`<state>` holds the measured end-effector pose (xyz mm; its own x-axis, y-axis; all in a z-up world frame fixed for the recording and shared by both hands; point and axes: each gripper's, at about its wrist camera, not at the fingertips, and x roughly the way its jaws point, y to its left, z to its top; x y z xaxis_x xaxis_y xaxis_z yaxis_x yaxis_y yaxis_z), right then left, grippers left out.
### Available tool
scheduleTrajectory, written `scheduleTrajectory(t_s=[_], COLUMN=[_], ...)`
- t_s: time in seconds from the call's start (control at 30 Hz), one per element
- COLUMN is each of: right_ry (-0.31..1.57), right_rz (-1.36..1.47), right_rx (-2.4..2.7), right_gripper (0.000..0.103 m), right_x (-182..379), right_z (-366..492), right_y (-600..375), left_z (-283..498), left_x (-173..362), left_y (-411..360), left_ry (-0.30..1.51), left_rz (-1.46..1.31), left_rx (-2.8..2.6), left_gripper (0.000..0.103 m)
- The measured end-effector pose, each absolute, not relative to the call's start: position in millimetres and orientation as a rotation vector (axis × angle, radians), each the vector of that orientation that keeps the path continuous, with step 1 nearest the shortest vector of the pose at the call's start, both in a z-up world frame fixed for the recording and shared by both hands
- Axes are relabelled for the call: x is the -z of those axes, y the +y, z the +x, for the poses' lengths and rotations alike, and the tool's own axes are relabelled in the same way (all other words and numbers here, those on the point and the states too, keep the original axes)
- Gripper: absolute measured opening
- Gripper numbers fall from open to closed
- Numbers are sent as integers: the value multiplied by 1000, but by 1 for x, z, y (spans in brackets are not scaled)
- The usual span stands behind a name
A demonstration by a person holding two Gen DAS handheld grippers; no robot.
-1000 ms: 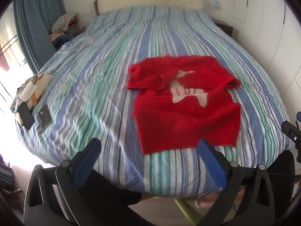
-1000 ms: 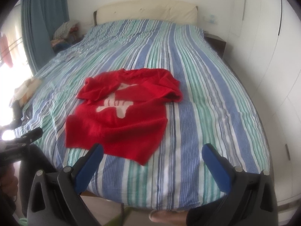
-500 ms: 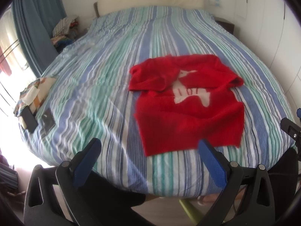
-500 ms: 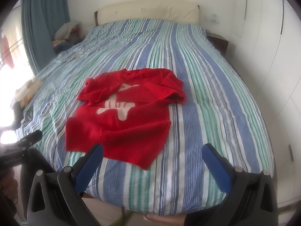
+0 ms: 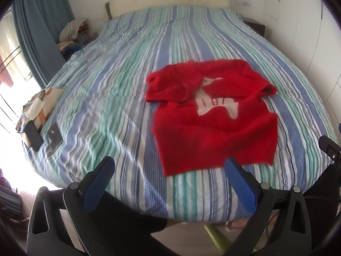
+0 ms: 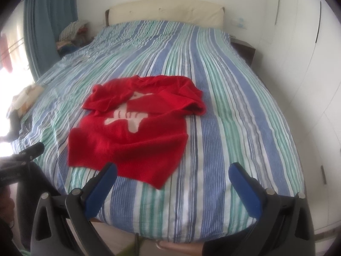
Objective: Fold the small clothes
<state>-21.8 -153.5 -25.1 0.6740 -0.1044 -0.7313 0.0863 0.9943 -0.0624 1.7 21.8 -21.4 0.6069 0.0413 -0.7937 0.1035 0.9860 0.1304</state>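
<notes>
Bare striped bedspread (image 6: 234, 111) rings the red sweater (image 6: 132, 136); clutter (image 5: 40, 117) lies well left.

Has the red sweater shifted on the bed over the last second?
No. The red sweater lies on the same stripes of the striped bedspread, sleeves folded alike. Only the cameras crept closer; both grippers' jaws stand open, clear of it.

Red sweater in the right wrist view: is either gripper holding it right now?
No. The red sweater lies loose on the striped bed, and the right gripper hangs open at the near edge, gripping nothing.
</notes>
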Motion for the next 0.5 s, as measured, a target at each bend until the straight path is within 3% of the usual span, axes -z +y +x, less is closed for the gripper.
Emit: scheduleTrajectory(t_s=[0.5], right_ry=[823], right_rz=[-19], right_rx=[105], right_gripper=[103], right_x=[25], right_z=[-20], right_y=[-153], left_z=[4], left_x=[22], left_y=[20], left_ry=[923], left_rz=[165], left_rx=[46], left_gripper=[102])
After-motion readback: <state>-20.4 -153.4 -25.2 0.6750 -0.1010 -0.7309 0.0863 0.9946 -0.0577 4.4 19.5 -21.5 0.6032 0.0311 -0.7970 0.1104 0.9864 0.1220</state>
